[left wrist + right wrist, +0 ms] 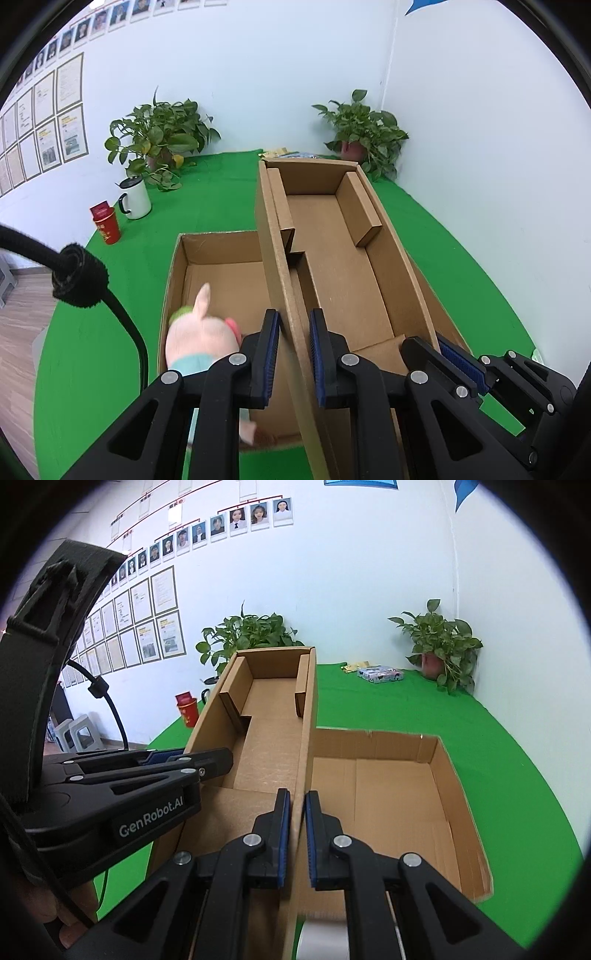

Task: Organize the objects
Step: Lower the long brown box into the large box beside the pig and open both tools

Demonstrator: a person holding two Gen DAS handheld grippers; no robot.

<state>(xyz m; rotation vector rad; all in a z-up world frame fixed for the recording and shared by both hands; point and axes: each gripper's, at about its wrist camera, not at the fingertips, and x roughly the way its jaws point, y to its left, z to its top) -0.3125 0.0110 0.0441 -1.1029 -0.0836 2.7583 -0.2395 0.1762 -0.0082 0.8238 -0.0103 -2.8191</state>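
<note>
Red can [107, 226]: far left on the green cloth [207, 192], near the wall.
White mug [136, 197]: just beside the red can, black lid on, handle toward the can.
Potted plants: one [162, 134] behind the mug, another [364, 129] in the far right corner.
Plush pig [201, 338]: pink, lying inside the open cardboard box [177, 273], near its front end, partly hidden behind the left gripper's finger.
Cardboard lid [332, 236]: raised above the box and tilted, hollow side up, with folded flaps along its inner walls; one long wall runs toward the camera in each wrist view.
Left gripper [293, 354]: blue pads clamped on the lid's left long wall, cardboard pinched between them.
Right gripper [297, 836]: closed tight on the lid's right long wall, pads pressing the cardboard edge; in the left wrist view it shows at the lower right [456, 360].
Box interior [388, 801]: bare brown floor on the right of the lid in the right wrist view.
Patterned packet [380, 674]: far back on the cloth, near the right plant.
</note>
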